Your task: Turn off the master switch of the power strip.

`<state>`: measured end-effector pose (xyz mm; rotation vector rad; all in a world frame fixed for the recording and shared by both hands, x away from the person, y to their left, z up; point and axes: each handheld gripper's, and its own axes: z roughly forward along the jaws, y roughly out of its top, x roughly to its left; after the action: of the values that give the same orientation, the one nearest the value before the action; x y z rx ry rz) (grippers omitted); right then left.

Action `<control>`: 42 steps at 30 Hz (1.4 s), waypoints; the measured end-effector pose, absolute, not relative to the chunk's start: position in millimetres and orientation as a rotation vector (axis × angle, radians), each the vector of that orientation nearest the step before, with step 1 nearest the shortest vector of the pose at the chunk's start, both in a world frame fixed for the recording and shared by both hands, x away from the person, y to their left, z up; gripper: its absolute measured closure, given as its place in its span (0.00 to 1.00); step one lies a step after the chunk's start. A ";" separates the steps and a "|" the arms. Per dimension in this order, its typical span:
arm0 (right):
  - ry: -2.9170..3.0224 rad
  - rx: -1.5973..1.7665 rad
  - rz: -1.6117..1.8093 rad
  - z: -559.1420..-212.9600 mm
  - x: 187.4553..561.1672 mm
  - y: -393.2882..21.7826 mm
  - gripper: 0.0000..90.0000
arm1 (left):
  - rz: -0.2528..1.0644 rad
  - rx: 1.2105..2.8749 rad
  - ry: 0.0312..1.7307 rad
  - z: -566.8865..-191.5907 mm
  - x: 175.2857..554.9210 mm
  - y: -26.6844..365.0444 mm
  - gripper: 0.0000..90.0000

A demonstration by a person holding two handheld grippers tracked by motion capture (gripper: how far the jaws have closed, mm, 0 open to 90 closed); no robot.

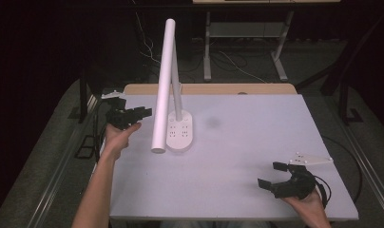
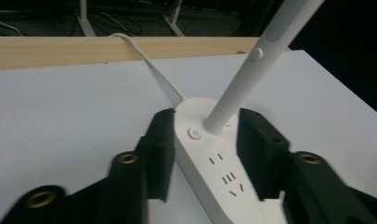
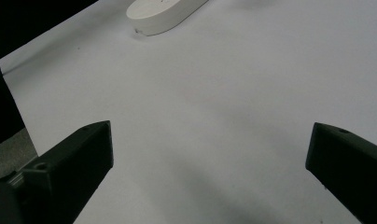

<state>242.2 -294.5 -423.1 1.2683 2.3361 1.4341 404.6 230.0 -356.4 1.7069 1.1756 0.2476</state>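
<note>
A white desk lamp stands left of the table's middle: an oval base (image 1: pixel 180 132) with socket slots, a slanted stem (image 2: pixel 242 88) and a long tube head (image 1: pixel 164 80) leaning toward me. My left gripper (image 1: pixel 143 114) hovers just left of the lamp, pointing at it, jaws open. In the left gripper view the base (image 2: pixel 214 163) lies beyond and between the two black jaws of that gripper (image 2: pixel 205 154), and no pad presses on it. My right gripper (image 1: pixel 271 175) rests open over bare table near the front right; in the right gripper view it (image 3: pixel 210 154) holds nothing.
The white table (image 1: pixel 247 137) has a wooden strip (image 1: pixel 209 89) along its back edge. The lamp's white cable (image 2: pixel 149 65) runs from the base over that edge. Another desk's legs (image 1: pixel 207 47) and loose cables stand on the floor behind. A corner of the base (image 3: pixel 163 14) shows far off.
</note>
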 end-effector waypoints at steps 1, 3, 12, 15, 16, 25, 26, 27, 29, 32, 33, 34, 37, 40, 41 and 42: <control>2.337 1.272 1.435 -423.0 242.1 -294.6 0.00 | 0.241 1.704 1.171 -356.0 402.3 231.0 0.49; 2.337 1.271 1.435 -422.9 242.1 -294.7 0.00 | 0.228 1.696 1.158 -355.1 397.6 232.0 0.36; 2.331 1.275 1.442 -422.4 241.5 -294.2 0.00 | 0.236 1.749 1.134 -354.0 376.1 231.6 0.00; 2.331 1.274 1.440 -422.3 241.2 -293.9 0.00 | 0.248 1.757 1.118 -356.2 366.9 231.6 0.00; 2.330 1.268 1.438 -422.5 241.3 -293.9 0.00 | 0.244 1.766 1.112 -357.6 363.6 231.3 0.00; 2.335 1.269 1.436 -422.3 241.3 -292.8 0.00 | 0.201 1.761 1.052 -375.9 333.1 232.7 0.00; 2.335 1.269 1.436 -422.2 241.2 -292.9 0.00 | 0.200 1.766 1.046 -377.8 330.3 232.4 0.00; 2.332 1.272 1.439 -422.1 240.9 -292.7 0.00 | 0.193 1.765 1.042 -379.6 327.5 231.8 0.00; 2.330 1.264 1.438 -422.4 241.3 -292.9 0.00 | 0.187 1.768 1.032 -382.9 322.1 230.2 0.00; 2.331 1.269 1.436 -422.3 241.2 -292.9 0.00 | 0.178 1.773 1.014 -386.5 314.5 227.5 0.00; 2.330 1.265 1.436 -422.4 241.3 -293.0 0.00 | 0.173 1.773 1.008 -387.3 312.0 226.3 0.00; 2.330 1.263 1.437 -422.4 241.3 -293.0 0.00 | 0.169 1.778 1.002 -387.8 309.5 225.4 0.00; 2.329 1.264 1.437 -422.4 241.3 -293.0 0.00 | 0.153 1.778 0.992 -391.1 303.0 223.2 0.00; 2.332 1.273 1.436 -422.2 241.1 -292.5 0.00 | 0.145 1.781 0.984 -395.2 296.0 220.0 0.00; 2.332 1.273 1.436 -422.2 241.0 -292.5 0.00 | 0.145 1.788 0.979 -396.2 293.6 219.0 0.00; 2.331 1.270 1.438 -422.2 241.1 -292.7 0.00 | 0.149 1.788 0.976 -397.4 291.1 217.5 0.00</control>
<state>241.1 -292.7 -422.2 1.2701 2.3314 1.4375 291.1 217.5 -397.4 1.7884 0.9756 0.1493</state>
